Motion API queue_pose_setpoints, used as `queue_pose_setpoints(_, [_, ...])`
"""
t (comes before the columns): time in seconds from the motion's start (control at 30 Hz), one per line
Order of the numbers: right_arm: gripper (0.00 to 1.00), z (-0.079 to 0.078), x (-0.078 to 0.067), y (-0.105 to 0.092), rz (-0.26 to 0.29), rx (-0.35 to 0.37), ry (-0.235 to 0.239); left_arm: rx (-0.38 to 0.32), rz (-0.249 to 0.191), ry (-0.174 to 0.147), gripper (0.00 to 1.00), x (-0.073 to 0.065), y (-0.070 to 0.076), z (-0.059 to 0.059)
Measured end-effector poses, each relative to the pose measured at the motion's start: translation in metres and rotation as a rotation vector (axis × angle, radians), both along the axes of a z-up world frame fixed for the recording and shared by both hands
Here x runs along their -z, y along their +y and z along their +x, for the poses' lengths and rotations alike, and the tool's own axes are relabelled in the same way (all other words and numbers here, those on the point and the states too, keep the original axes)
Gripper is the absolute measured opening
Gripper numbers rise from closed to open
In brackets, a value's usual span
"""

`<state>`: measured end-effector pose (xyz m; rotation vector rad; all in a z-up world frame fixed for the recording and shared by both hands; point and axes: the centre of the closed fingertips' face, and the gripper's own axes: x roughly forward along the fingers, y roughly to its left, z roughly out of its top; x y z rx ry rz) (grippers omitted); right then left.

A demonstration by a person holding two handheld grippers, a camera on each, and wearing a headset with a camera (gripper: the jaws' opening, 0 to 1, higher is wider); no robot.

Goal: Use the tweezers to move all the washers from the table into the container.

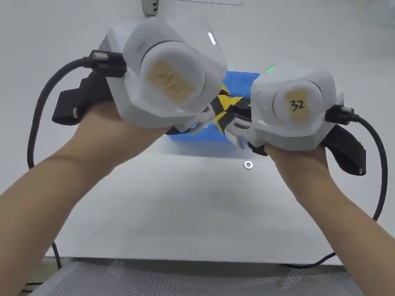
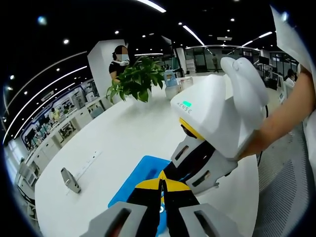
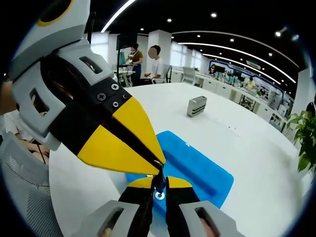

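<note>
Drop-off step, seemingly: left tool and right tool both closed together, tip to tip over blue container. Next likely: fine pinch on washer lying on tabletop.

We see one small silver ring-shaped metal washer lying flat on the white surface. The shallow blue rectangular container sits near it.

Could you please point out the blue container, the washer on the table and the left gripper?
blue container [image 3: 207,170]: right gripper view, on its bare blue floor.
washer [image 1: 248,164]: head view, on the small ring itself.
left gripper [image 2: 161,181]: left gripper view, midway between its yellow tips.
</note>
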<state>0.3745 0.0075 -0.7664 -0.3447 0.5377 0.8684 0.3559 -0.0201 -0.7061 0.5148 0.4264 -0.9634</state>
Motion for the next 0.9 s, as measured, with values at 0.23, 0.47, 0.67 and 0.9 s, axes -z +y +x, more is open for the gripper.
queue_pose_setpoints(0.23, [0.05, -0.008, -0.018, -0.005, 0.042, 0.023, -0.020, 0.026, -0.016, -0.011, 0.00, -0.017, -0.004, -0.010])
queue_pose_setpoints(0.47, [0.07, -0.020, -0.034, -0.016, 0.043, 0.019, -0.048, 0.091, -0.007, -0.035, 0.00, -0.033, -0.014, -0.030])
queue_pose_setpoints(0.67, [0.06, -0.036, -0.043, -0.027, 0.007, 0.025, -0.058, 0.141, -0.009, -0.043, 0.00, -0.042, -0.025, -0.045])
queue_pose_setpoints(0.9, [0.06, -0.053, -0.034, -0.035, 0.020, 0.044, -0.012, 0.185, -0.004, -0.017, 0.00, -0.034, -0.032, -0.056])
